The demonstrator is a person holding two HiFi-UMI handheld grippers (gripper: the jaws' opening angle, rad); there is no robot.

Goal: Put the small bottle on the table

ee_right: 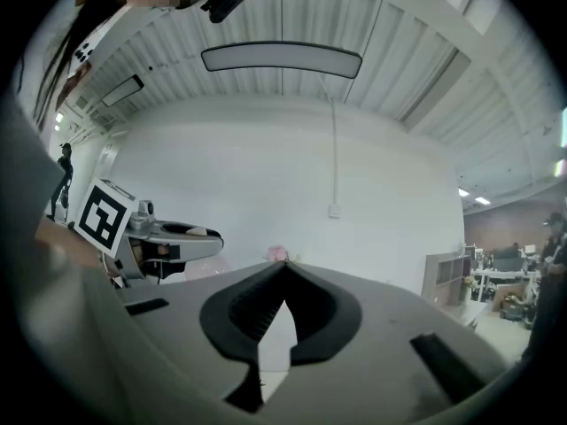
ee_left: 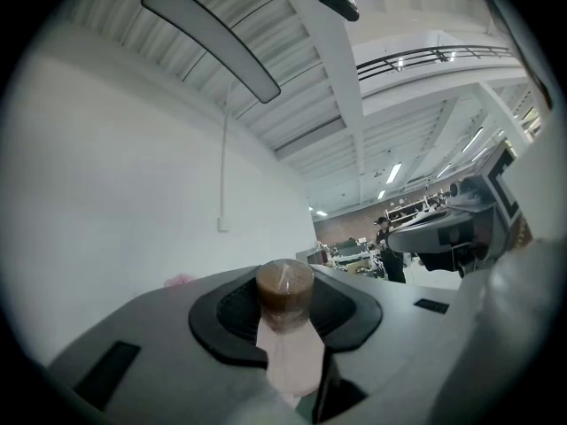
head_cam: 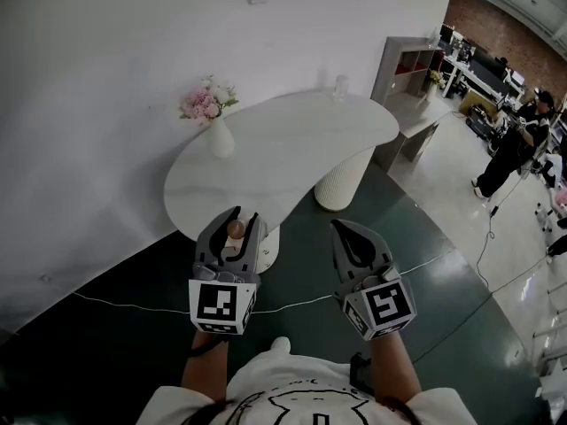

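My left tool (head_cam: 242,219) grips the bottle (ee_left: 285,295), brown cap up, in the air near the 6 o'clock edge of the counter (head_cam: 292,153). My right tool (head_cam: 343,228) is closed and empty. At 10 o'clock, a vase (head_cam: 221,139) holds pink flowers (head_cam: 208,102).

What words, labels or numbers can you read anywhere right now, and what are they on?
No readable words or numbers in any view.
small bottle, clamped in the left gripper: brown cap, pale body, no label to be made out.
Cubes on the left gripper and the right gripper: black-and-white square marker patterns, not text.
shirt: dark line drawing, no letters to be made out.
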